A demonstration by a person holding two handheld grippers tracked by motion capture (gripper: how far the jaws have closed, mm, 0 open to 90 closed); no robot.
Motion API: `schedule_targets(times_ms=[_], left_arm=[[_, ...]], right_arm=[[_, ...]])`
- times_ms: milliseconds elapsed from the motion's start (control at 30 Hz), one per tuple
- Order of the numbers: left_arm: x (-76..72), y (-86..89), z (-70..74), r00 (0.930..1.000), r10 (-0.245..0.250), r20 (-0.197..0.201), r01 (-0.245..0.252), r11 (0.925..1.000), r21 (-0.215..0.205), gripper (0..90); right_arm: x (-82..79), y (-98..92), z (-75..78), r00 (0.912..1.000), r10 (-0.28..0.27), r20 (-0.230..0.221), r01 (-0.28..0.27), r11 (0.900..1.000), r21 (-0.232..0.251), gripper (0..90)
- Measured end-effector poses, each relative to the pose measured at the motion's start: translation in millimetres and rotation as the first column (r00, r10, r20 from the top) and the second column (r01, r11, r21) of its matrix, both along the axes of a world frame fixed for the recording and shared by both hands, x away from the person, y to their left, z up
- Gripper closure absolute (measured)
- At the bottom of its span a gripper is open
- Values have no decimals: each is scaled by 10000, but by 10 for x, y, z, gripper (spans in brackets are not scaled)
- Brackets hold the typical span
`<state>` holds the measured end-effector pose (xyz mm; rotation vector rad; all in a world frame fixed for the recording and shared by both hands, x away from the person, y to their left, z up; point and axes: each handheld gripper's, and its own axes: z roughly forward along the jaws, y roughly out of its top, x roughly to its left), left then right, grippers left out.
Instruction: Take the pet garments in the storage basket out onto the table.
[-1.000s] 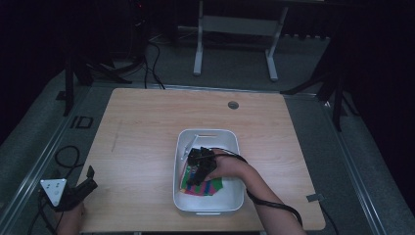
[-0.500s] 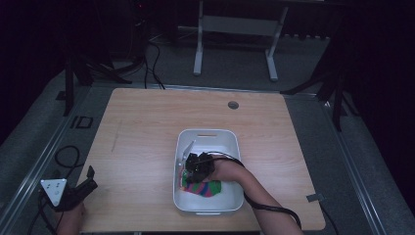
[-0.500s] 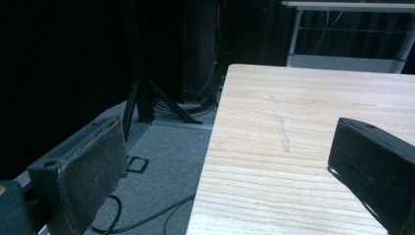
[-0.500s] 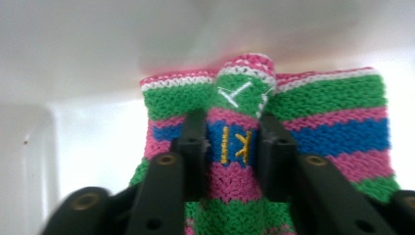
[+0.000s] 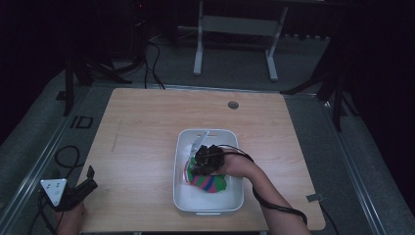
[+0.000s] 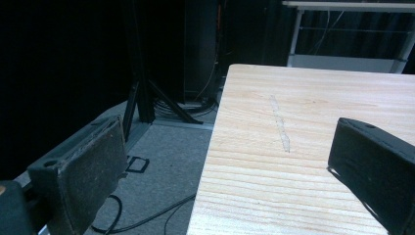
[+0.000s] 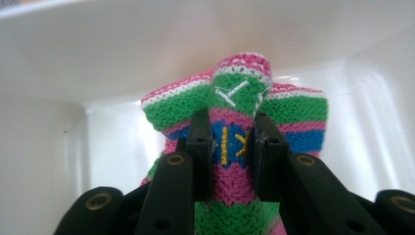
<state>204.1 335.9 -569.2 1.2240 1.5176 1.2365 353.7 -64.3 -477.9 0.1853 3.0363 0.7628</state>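
R gripper, lower centre, clamps striped knit inside white bin, shifted slightly downward vs earlier; L gripper lower left, jaws apart.

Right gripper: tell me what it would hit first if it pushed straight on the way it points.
Beyond the striped knitted cloth pinched in the right gripper, probably the white tub, its wall just behind the fold; depth is hard to judge.

The left gripper is black and carries a grey 3-cornered plate beside the table's near-left corner; its 2 jaws wear worn grey pads. The right gripper has black jaws with brass-ringed screw holes, and a black cable trails along the bare forearm.
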Motion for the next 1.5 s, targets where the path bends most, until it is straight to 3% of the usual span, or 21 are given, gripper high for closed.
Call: schedule_targets(times_ms=[400, 433, 700, 967, 1200, 1433, 1500], left_arm=[[1, 1, 0, 10000, 11, -13, -11, 10000, -13, 14], [1, 1, 0, 10000, 21, 0, -21, 10000, -27, 14], [2, 3, 0, 10000, 27, 2, -27, 10000, -19, 14], [3, 4, 0, 10000, 57, 8, -57, 10000, -49, 14], [4, 2, 0, 10000, 77, 2, -77, 10000, -39, 14], [3, 1, 0, 10000, 89, -5, -90, 10000, -39, 14], [4, 0, 0, 10000, 95, -15, -95, 9999, -36, 14]], right_arm=[[-63, -158, 453, 9987, 107, 495, -156, 9949, 996, 735], [-92, -168, 557, 9976, 287, 632, -360, 9923, 1184, 735], [-140, -217, 917, 9931, 271, 1142, -463, 9845, 1694, 735], [-115, -333, 1119, 9892, 35, 1467, -331, 9792, 2001, 735], [-60, -658, 1316, 9825, -668, 1739, 271, 9748, 2213, 734], [-21, -942, 1400, 9744, -1239, 1876, 786, 9695, 2320, 734], [-1, -1092, 1414, 9684, -1583, 1929, 1124, 9669, 2292, 734]])
